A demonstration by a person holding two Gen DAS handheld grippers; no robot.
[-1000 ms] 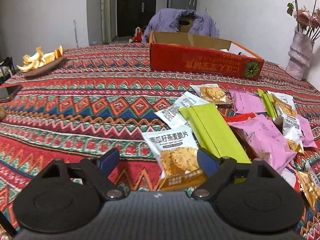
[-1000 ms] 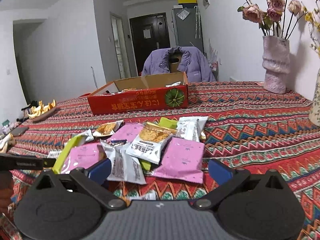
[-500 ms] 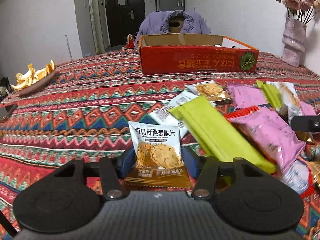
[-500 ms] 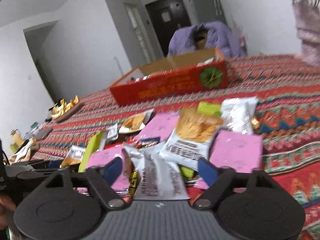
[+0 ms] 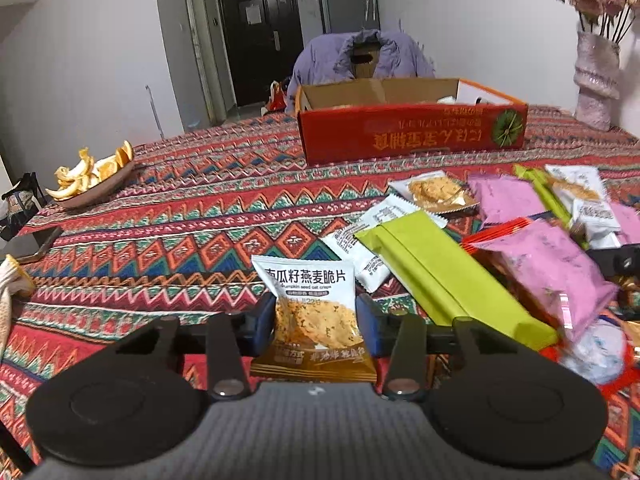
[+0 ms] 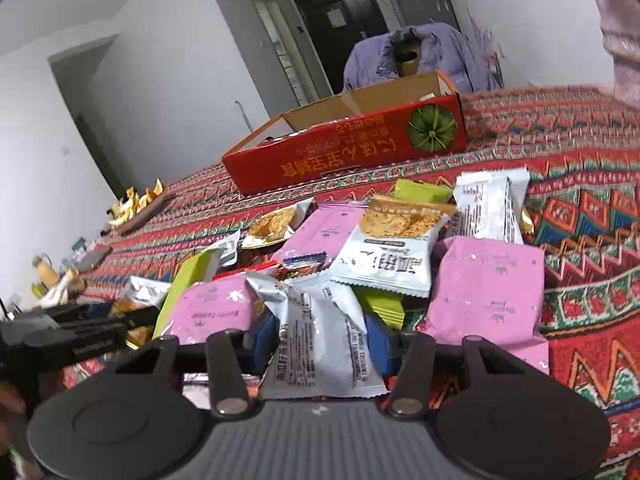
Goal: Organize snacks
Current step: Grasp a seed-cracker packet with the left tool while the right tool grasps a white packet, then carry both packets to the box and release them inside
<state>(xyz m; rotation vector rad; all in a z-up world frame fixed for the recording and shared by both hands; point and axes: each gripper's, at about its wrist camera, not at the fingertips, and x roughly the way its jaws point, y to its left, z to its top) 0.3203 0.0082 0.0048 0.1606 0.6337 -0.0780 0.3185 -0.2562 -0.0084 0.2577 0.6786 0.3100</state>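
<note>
With both jaws closing, your left gripper on the near oat-crisp packet and your right gripper on a white packet atop the pile, either slick wrapper may slip before reaching the far red box.

Each tool shows the same build from its own camera. The left tool has a grey ribbed body at the bottom edge, flanked by two round black discs with a shallow ring pressed into each. From the body rise black angled links, each pinned by a silver screw, carrying blue pads. The right tool matches it: grey ribbed body, black discs, silver screws, blue pads.
</note>
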